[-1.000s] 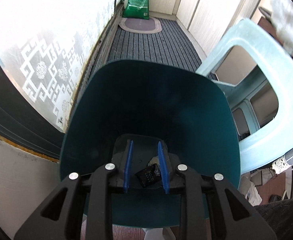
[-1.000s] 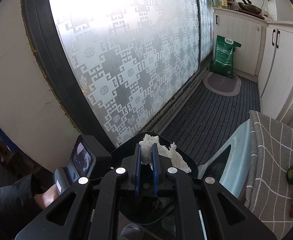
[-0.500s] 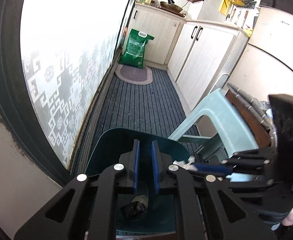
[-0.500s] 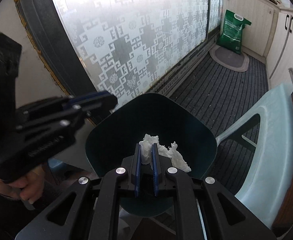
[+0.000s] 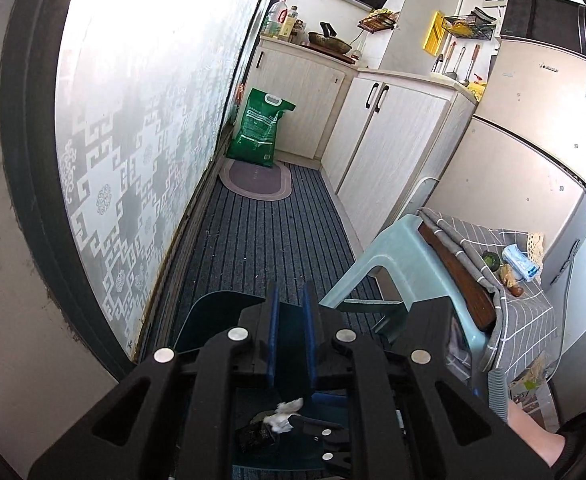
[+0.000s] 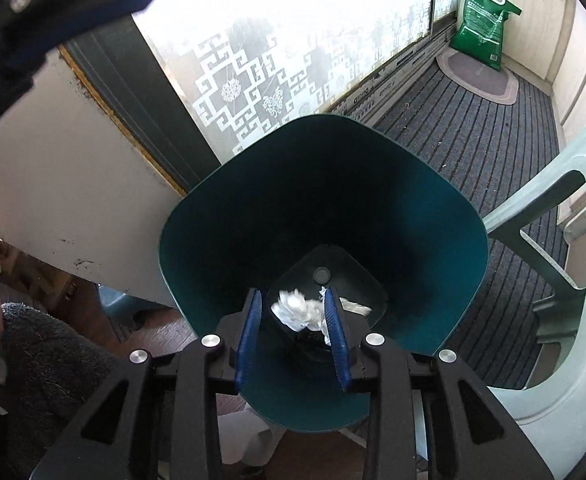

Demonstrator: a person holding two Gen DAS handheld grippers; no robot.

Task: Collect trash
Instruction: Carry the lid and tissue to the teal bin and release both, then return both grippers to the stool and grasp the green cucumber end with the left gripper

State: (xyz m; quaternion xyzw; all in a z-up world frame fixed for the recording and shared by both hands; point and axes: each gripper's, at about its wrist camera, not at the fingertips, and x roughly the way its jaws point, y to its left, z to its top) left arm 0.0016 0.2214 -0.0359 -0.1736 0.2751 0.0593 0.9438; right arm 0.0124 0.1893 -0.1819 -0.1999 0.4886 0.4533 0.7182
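Since the earlier frame the right hand-held gripper (image 6: 293,334) has been lowered into the teal bin (image 6: 221,216), its jaws opening around the white tissue (image 6: 297,310) now dropped inside, while the left hand-held gripper (image 5: 291,336), closed and empty, has been raised above the bin; scraps remain on the desk (image 5: 529,300).

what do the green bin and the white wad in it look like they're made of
Bin: likely molded plastic; smooth, matte teal walls of even colour, thin rim. Wad: probably tissue or soft paper; crumpled, ragged white folds.
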